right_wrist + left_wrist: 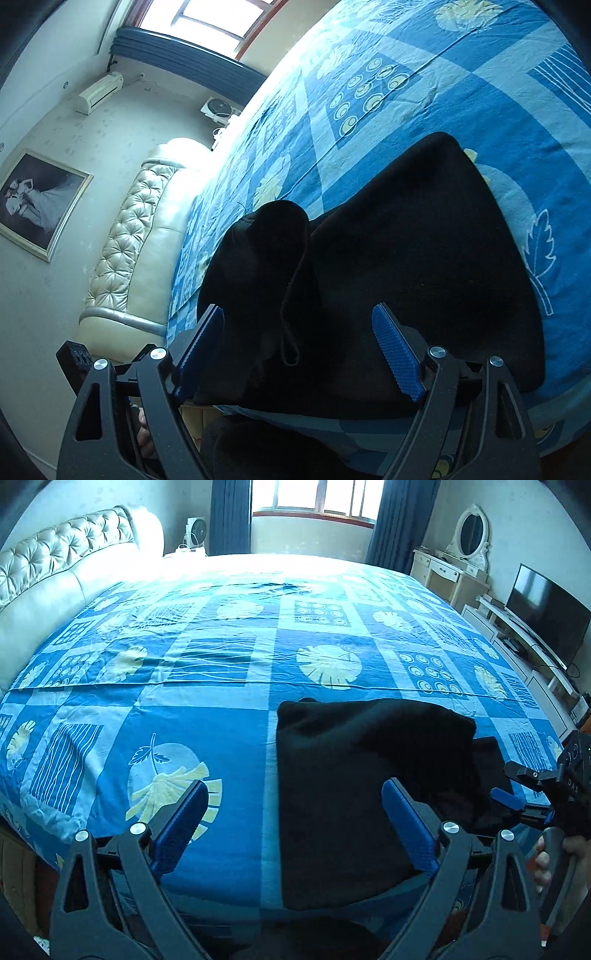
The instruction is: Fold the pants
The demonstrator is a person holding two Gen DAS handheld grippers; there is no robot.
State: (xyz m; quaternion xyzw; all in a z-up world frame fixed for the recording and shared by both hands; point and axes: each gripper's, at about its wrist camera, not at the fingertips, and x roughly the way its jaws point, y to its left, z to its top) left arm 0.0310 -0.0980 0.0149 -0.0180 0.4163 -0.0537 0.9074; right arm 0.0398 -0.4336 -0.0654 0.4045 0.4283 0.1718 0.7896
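Observation:
Black pants (354,797) lie folded in a thick stack on the blue patterned bedsheet (207,716), near the bed's front edge. My left gripper (295,812) is open, its blue pads wide apart, hovering just above the stack's left part. My right gripper (301,339) is open too, its pads on either side of a raised fold of the pants (406,266). The right gripper also shows at the right edge of the left wrist view (517,805), at the stack's right end.
A cream tufted headboard (55,565) runs along the left. A TV (546,616) on a white low cabinet and a dressing table with mirror (469,542) stand at the right. A window with blue curtains (314,498) is at the back.

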